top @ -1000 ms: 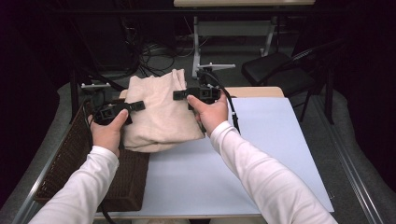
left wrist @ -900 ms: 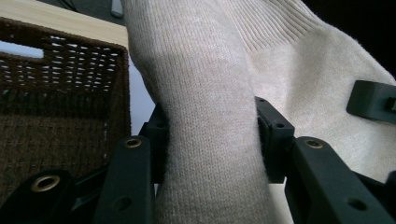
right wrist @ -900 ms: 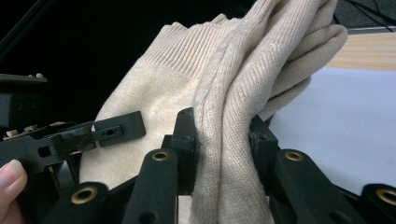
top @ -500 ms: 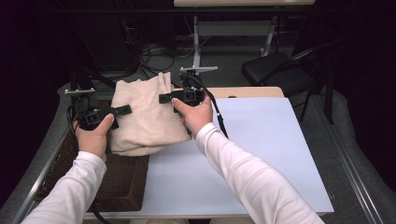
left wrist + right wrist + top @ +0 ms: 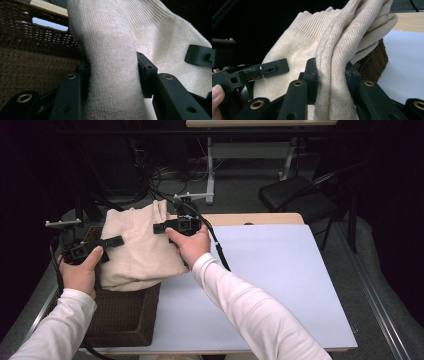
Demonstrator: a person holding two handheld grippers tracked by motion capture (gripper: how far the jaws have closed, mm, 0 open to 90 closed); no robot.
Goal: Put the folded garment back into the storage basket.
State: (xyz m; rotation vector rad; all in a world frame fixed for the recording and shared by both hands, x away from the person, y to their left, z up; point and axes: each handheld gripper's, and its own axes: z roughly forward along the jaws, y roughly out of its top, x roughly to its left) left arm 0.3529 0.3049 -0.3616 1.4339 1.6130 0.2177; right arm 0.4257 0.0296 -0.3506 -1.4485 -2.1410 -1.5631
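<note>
While both sets of jaws clamp it, a folded beige knit sweater [image 5: 140,247] hangs over the dark wicker basket [image 5: 122,317] at the tabletop's [image 5: 280,285] nine o'clock edge.

From the high view, the left gripper [image 5: 112,241] bites the sweater's nine o'clock side and the right gripper [image 5: 160,227] its two o'clock side, the white mat spreading toward three o'clock. Closer in, the left gripper view shows a thick fold pinched between pads [image 5: 146,75], fine stitches, a ribbed band and basket weave [image 5: 30,65] behind. Across in the right gripper view, several bunched layers sit squeezed between pads [image 5: 312,72], with ribbed hem up top and the other gripper at nine o'clock. No lettering is legible.
</note>
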